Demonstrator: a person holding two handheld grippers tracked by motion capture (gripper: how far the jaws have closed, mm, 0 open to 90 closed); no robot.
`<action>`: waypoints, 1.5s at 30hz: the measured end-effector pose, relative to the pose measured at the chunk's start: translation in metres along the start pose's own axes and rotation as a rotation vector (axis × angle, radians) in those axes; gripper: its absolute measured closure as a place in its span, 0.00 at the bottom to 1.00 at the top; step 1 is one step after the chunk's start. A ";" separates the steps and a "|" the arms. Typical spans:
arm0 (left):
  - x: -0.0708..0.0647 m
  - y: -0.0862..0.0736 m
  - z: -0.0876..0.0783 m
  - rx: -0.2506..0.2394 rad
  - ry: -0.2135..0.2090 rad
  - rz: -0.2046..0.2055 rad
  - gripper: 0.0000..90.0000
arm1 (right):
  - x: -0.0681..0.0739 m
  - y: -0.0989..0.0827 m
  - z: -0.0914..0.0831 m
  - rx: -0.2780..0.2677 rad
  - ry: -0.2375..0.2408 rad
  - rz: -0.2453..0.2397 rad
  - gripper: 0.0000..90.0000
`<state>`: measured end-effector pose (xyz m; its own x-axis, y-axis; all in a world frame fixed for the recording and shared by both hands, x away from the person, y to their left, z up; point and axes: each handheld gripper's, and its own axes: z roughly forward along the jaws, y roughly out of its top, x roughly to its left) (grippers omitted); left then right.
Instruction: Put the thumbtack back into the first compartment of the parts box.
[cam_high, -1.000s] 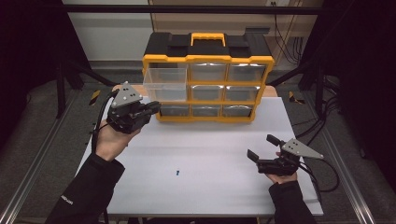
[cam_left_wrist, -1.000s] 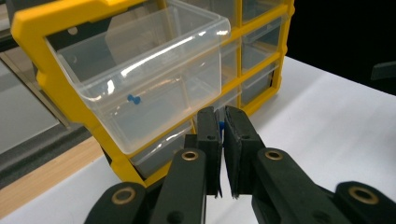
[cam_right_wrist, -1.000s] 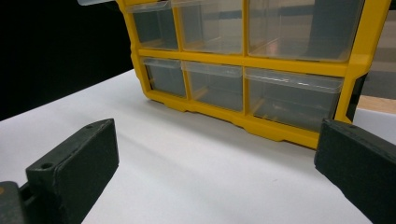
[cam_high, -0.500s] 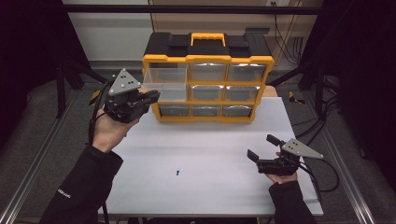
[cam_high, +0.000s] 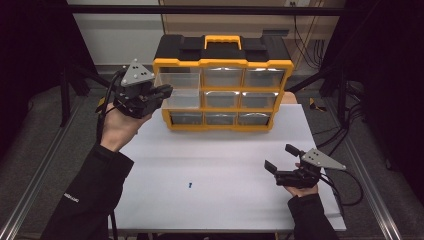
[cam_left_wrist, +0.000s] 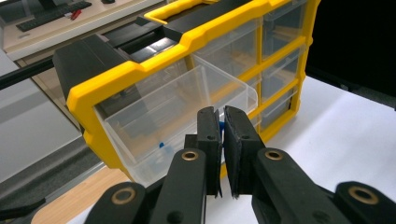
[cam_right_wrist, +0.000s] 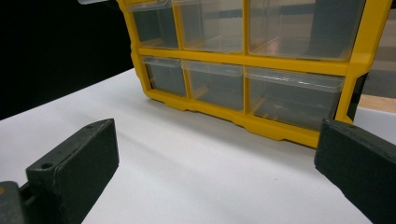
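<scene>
A yellow and black drawer cabinet (cam_high: 223, 64) stands at the back of the white table (cam_high: 220, 150). Its clear top-left drawer (cam_high: 178, 91) is pulled out. My left gripper (cam_high: 167, 91) hangs at that drawer's front left corner, shut on a tiny blue piece (cam_left_wrist: 218, 126) pinched near the tips. In the left gripper view the gripper (cam_left_wrist: 222, 113) is just over the open drawer (cam_left_wrist: 187, 100), where another blue bit (cam_left_wrist: 161, 144) lies. My right gripper (cam_high: 280, 158) rests low at the table's right, open with nothing between the jaws, and in its own view the gripper (cam_right_wrist: 217, 140) faces the cabinet (cam_right_wrist: 243, 58).
A small blue piece (cam_high: 190, 185) lies on the table in front of the person's left sleeve. The other drawers (cam_high: 223, 99) are closed. Dark stands and cables flank the table on both sides.
My left gripper has risen from table level beside the cabinet to the height of the open top-left drawer. The right gripper has kept still.
</scene>
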<state>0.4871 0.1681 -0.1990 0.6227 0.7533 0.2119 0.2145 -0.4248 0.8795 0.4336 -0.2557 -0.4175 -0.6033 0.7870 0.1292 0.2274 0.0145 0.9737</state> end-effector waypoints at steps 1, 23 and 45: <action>0.001 0.001 0.001 0.003 0.001 0.002 0.94 | 0.000 0.000 0.000 0.000 0.002 0.001 0.00; 0.020 0.014 0.026 0.048 0.038 0.007 0.94 | 0.000 0.000 0.000 0.011 -0.002 -0.006 0.00; 0.037 0.005 0.052 0.100 0.056 0.005 0.94 | 0.000 -0.001 0.001 0.009 0.002 -0.008 0.00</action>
<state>0.5506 0.1682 -0.2092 0.5818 0.7765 0.2419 0.2871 -0.4743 0.8322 0.4345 -0.2555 -0.4183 -0.6064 0.7858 0.1220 0.2299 0.0264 0.9729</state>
